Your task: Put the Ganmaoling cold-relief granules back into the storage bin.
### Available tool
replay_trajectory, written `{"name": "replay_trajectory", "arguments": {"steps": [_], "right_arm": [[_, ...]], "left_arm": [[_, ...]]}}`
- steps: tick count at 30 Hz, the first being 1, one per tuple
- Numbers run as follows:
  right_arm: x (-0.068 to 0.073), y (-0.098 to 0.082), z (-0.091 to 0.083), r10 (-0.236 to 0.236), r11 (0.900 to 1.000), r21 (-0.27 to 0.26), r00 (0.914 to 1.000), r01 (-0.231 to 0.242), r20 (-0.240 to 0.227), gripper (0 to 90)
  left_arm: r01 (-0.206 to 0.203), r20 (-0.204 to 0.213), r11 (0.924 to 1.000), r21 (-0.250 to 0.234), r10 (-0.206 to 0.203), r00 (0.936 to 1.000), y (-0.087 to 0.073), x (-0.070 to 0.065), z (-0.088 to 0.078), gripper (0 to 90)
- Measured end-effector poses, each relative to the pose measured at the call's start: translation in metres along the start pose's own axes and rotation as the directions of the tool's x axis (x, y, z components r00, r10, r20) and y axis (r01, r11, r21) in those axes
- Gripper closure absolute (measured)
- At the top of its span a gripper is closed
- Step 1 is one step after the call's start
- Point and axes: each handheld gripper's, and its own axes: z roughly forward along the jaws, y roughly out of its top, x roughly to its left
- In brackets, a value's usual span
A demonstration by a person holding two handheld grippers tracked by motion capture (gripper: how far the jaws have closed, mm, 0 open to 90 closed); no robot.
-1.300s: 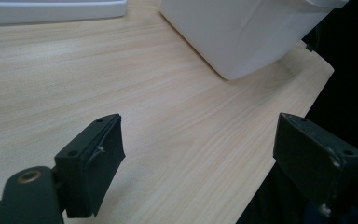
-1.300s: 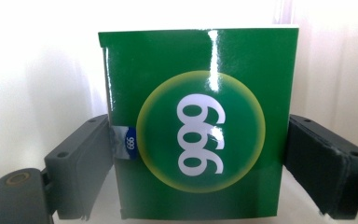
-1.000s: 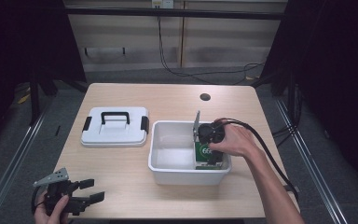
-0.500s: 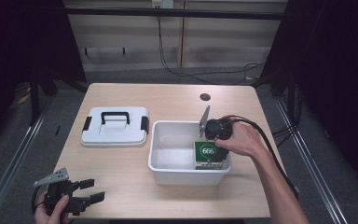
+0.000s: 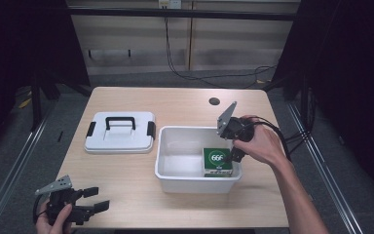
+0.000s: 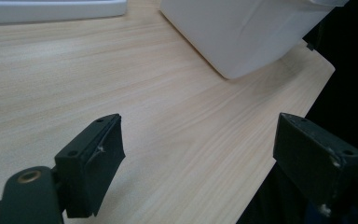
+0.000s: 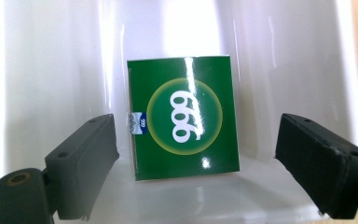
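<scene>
My right gripper [image 5: 234, 155] hangs over the white bin [image 5: 175, 180], jaws spread wide and clear of the green box [image 7: 185, 116] lying in the bin's corner at 4 o'clock, while my left gripper [image 5: 100, 199] rests with jaws apart at the table's [image 5: 185, 100] 7 o'clock edge.

light falls from above onto the tabletop [image 5: 141, 183], which is evenly bright in the high view while the room around it sinks into near black. the high view is soft and slightly grainy. in the right gripper view the bin [image 7: 279, 56] walls are blown out white, with glare streaks across the green box [image 7: 184, 116]. the near jaws in both gripper views are slightly blurred.
</scene>
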Motion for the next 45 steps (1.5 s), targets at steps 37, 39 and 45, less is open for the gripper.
{"name": "replay_trajectory", "arguments": {"steps": [37,39,45], "right_arm": [[0.029,-0.083,-0.045,0.278,0.887,-0.415,0.9517,-0.202,0.131,13.5],[0.032,-0.089,-0.045,0.289,0.886,-0.414,0.9479,-0.211,0.135,13.3],[0.044,-0.108,-0.045,0.328,0.863,-0.448,0.9329,-0.233,0.148,13.5]], "left_arm": [[0.007,-0.012,1.0,0.001,-0.007,0.9999,0.0,0.001,0.0,16.1],[0.009,-0.011,1.0,0.001,-0.009,0.9999,0.0,0.001,0.0,16.0],[0.007,-0.013,1.0,-0.003,-0.007,0.9999,0.0,0.001,-0.001,16.1]]}}
